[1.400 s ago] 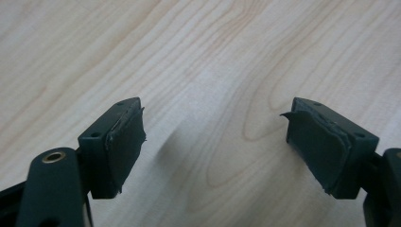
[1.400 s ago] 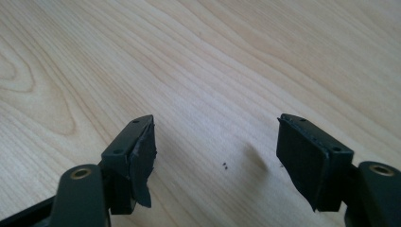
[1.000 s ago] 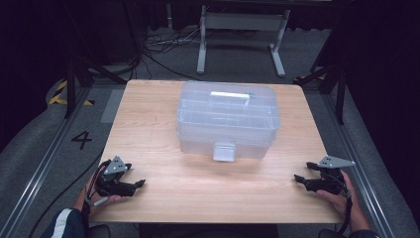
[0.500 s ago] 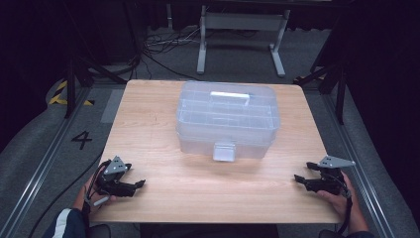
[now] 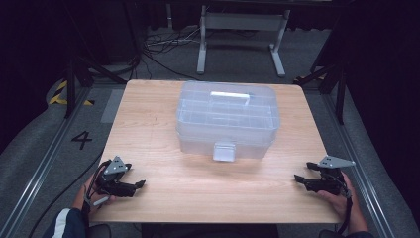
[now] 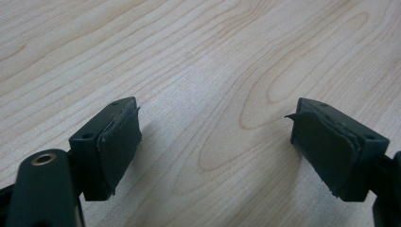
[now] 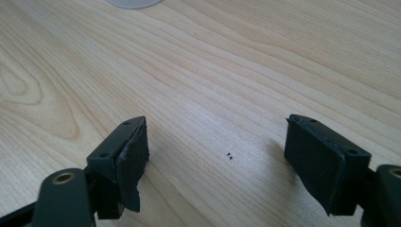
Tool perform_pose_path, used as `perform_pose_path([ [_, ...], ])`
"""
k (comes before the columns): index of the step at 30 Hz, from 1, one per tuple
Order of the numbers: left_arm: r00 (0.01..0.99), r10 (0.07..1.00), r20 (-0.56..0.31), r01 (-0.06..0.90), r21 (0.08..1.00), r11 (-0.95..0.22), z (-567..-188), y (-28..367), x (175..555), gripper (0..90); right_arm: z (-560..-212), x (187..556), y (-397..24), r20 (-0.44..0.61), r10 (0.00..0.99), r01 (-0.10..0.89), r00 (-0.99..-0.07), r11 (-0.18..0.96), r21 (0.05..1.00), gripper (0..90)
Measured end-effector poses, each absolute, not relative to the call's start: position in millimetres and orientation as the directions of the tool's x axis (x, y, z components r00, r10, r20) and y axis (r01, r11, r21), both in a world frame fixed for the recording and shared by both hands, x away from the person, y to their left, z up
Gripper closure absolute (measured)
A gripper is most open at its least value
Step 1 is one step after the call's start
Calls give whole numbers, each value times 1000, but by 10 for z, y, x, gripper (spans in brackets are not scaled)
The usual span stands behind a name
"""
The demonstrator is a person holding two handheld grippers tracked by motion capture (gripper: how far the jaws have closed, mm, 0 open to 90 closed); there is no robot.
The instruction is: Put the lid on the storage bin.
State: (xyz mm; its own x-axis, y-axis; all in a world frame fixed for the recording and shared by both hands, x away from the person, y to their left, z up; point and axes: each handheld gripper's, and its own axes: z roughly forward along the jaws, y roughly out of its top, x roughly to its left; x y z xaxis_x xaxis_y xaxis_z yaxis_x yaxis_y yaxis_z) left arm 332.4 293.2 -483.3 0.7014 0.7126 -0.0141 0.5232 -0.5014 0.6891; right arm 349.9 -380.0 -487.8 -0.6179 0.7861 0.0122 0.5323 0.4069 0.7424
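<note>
With the clear plastic box set closed at the frame's centre on the wooden table, its front latch is best approached squarely, both the left gripper and right gripper being held wide and empty.

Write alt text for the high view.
A closed clear plastic storage box sits mid-table on a wooden table. At the near corners, the left gripper and right gripper rest open, each in a hand.
</note>
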Motion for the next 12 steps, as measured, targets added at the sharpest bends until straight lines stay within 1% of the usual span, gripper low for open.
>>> perform_pose_path([
  [12, 700, 714, -14, 524, 689, -500, -4834, 2930, 3321, 163, -4878, 3498, -3799, 11, 786, 532, -618, 408, 742, 228],
])
